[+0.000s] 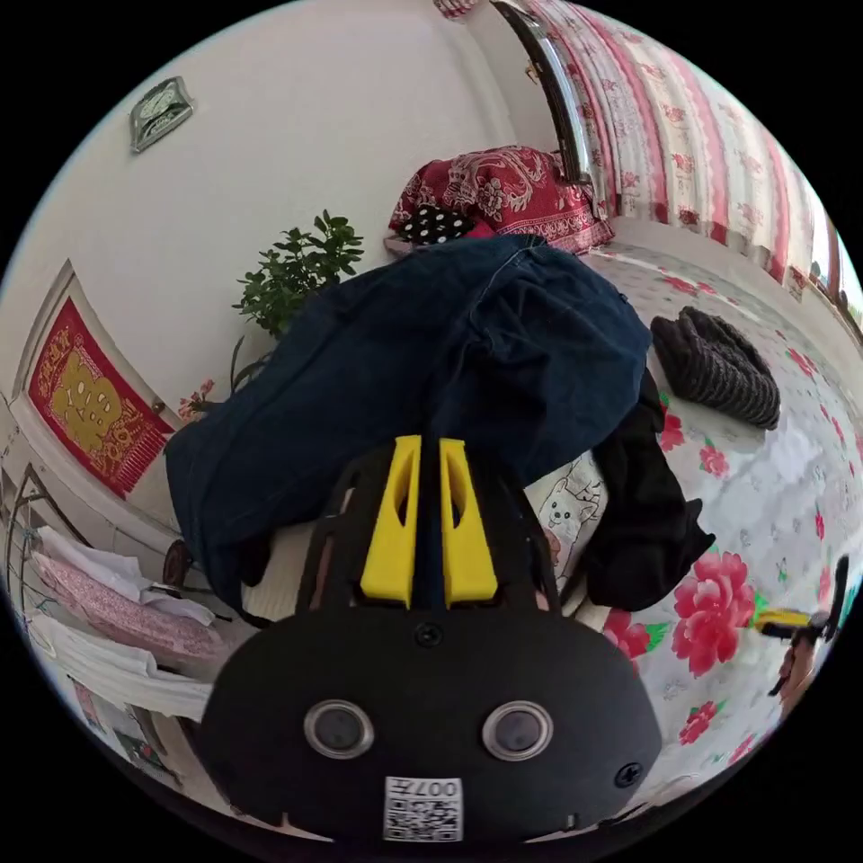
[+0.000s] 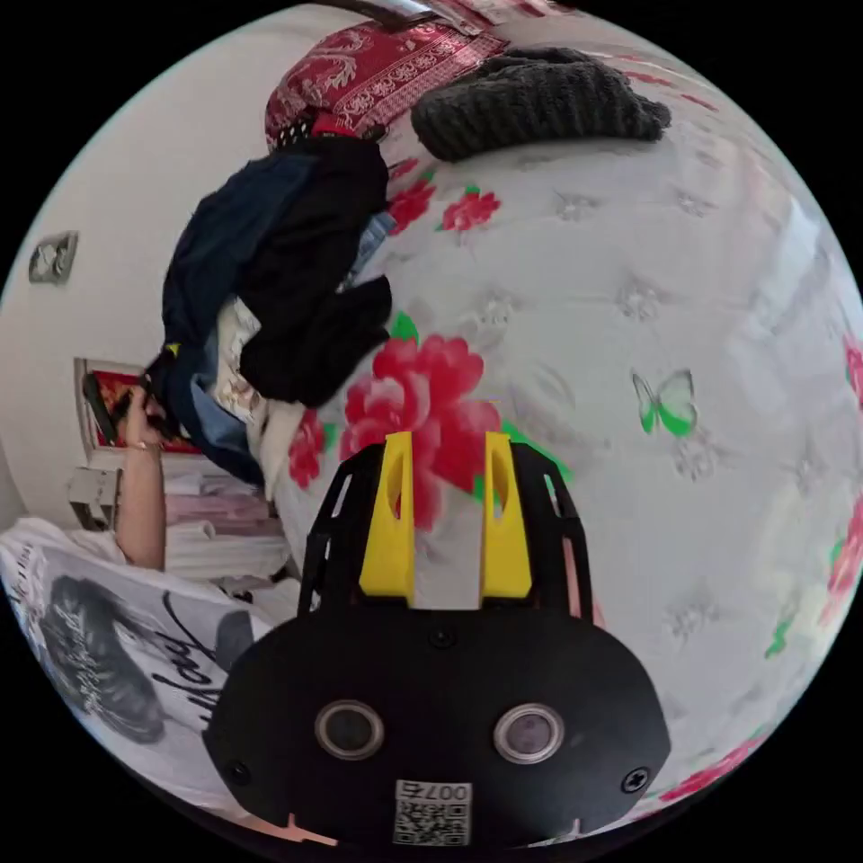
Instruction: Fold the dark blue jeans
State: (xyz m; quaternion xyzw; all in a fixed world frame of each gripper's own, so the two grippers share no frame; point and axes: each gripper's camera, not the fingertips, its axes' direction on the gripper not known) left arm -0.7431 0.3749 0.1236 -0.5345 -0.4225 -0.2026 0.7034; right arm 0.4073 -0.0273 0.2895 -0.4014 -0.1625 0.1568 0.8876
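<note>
Between the yellow jaws of the left gripper (image 1: 429, 449) a fold of the dark blue jeans (image 1: 422, 360) is clamped; the jaws stand almost together with the denim pressed in the narrow gap. The jeans are lifted off the bed and hang in a bunched mass in front of the camera. In the right gripper view the same jeans (image 2: 211, 243) are seen at the edge of the bed, held up by the left gripper (image 2: 166, 355) in the person's hand (image 2: 139, 418).

The right gripper (image 2: 447, 445) has its jaws apart, with nothing between them; it is above the bedspread.

Just beside the jeans lies a heap of other clothes: a black garment (image 1: 652, 521) and a white garment with a printed cartoon animal (image 1: 566, 512). A dark grey knitted item (image 1: 715, 364) lies well apart on the bed.

The bed is covered by a white bedspread with red flowers (image 2: 629, 297). A red patterned pillow (image 1: 494, 193) rests at its far end. Striped floral curtains (image 1: 692, 135), a potted plant (image 1: 297, 270) and a red and gold wall hanging (image 1: 85, 400) stand against the white walls.
</note>
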